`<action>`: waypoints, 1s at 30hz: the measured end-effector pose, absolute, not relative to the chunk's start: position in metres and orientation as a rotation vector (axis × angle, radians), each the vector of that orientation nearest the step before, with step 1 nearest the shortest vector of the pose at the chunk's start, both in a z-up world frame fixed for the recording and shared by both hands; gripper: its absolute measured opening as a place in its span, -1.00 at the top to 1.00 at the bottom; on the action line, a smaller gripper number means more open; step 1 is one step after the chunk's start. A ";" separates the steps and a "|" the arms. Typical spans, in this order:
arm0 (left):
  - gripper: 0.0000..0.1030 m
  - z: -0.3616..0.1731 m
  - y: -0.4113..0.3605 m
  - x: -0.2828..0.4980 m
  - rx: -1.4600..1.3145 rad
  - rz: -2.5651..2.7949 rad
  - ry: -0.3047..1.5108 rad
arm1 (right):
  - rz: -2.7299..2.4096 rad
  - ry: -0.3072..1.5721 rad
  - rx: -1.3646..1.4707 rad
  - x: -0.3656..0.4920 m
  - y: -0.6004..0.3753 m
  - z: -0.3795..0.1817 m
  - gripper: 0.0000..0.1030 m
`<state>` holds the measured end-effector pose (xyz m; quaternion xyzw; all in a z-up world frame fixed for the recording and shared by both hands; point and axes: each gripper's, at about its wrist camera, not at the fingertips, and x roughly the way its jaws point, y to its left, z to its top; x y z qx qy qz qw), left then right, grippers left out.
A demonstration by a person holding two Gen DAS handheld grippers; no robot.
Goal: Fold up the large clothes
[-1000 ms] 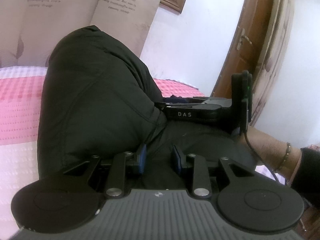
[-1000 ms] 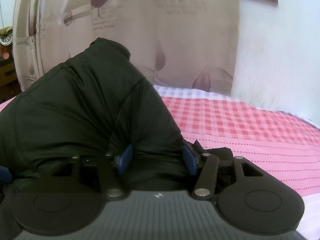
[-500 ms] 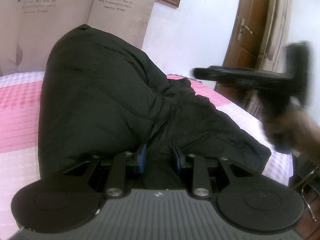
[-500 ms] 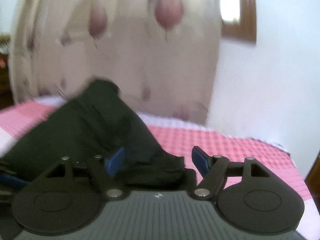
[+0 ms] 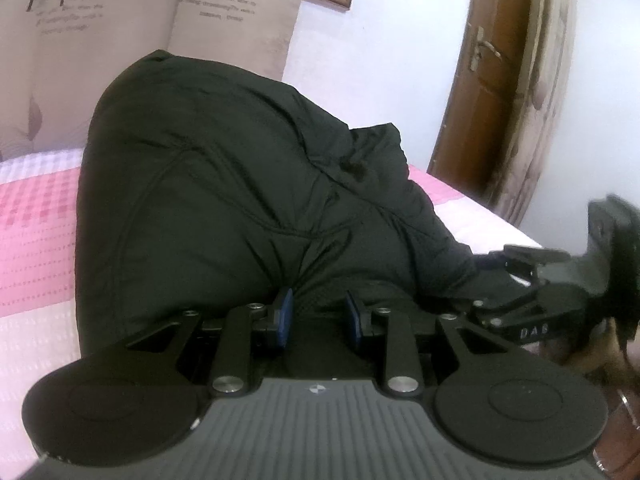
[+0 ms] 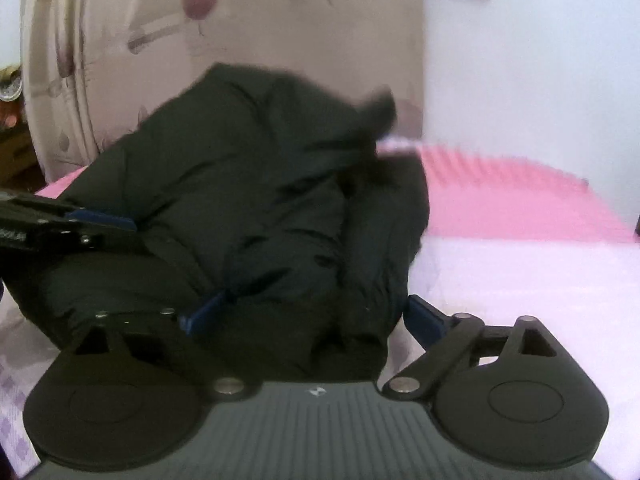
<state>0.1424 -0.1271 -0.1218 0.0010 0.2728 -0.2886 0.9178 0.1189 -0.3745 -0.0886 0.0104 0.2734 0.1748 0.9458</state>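
We hold the left gripper (image 5: 318, 314) at the near hem of a black coat (image 5: 224, 208), its blue pads narrowly apart with a fold of the dark fabric bunched between them; whether they actually pinch it we cannot tell. The coat lies heaped on a pink-and-white checked bed (image 5: 36, 216), rising in a mound toward the printed curtain (image 5: 120, 12) behind it. Our right gripper (image 6: 316, 312) stands with its jaws spread wide around the coat's near edge, gripping nothing, the right pad clear of the cloth over the bed's pale sheet. In the left view that gripper (image 5: 496, 260) shows at the coat's right edge, beside a brown door (image 5: 484, 80) beyond the bed.
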 end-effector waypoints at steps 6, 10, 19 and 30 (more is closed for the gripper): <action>0.36 -0.122 -0.130 0.140 0.015 -0.583 0.557 | 0.376 0.663 0.099 0.137 -0.383 -0.089 -1.00; 0.36 -0.121 -0.133 0.140 0.029 -0.581 0.559 | 0.366 0.684 0.135 0.138 -0.385 -0.086 -1.00; -0.67 -0.097 -0.119 0.133 -0.052 -0.676 0.544 | 0.404 0.761 0.254 0.147 -0.400 -0.080 -1.00; -1.00 -0.087 -0.013 0.190 -0.272 -0.556 0.618 | 0.495 0.780 0.317 0.177 -0.426 -0.065 -1.00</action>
